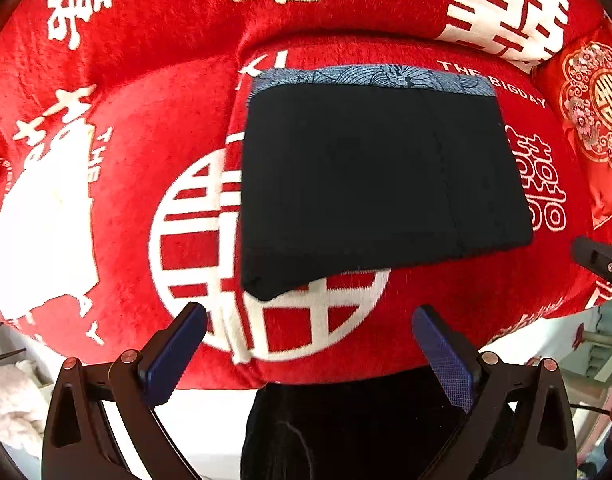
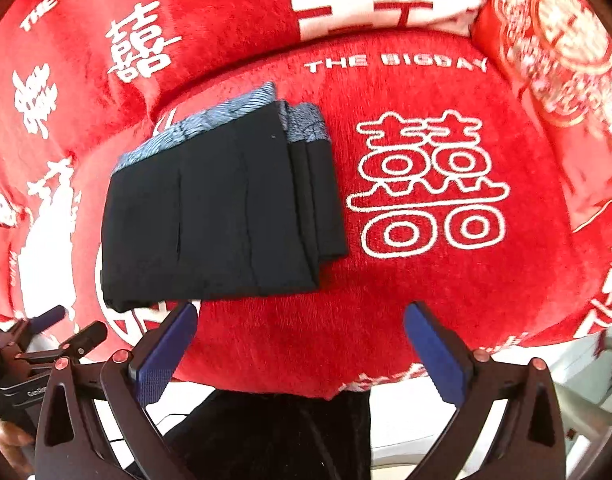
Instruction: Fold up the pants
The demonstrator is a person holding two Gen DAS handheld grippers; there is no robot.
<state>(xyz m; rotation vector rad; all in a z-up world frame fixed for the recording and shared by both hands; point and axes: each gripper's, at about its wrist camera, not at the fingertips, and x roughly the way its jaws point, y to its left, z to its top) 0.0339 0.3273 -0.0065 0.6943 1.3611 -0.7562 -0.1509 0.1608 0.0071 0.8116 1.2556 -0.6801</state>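
The black pants (image 1: 370, 176) lie folded into a flat rectangle on a red plush seat cushion (image 1: 146, 152), with a blue patterned waistband along the far edge. In the right wrist view the folded pants (image 2: 226, 208) show stacked layers at their right side. My left gripper (image 1: 310, 320) is open and empty, just short of the pants' near edge. My right gripper (image 2: 300, 316) is open and empty, near the pants' near right corner. The left gripper also shows at the lower left of the right wrist view (image 2: 66, 328).
The red cushion (image 2: 426, 280) bears white characters and "THE BIGDAY" lettering. A red back cushion (image 1: 306, 8) rises behind. An embroidered red pillow (image 1: 594, 120) sits at the right. The seat's front edge drops off below both grippers.
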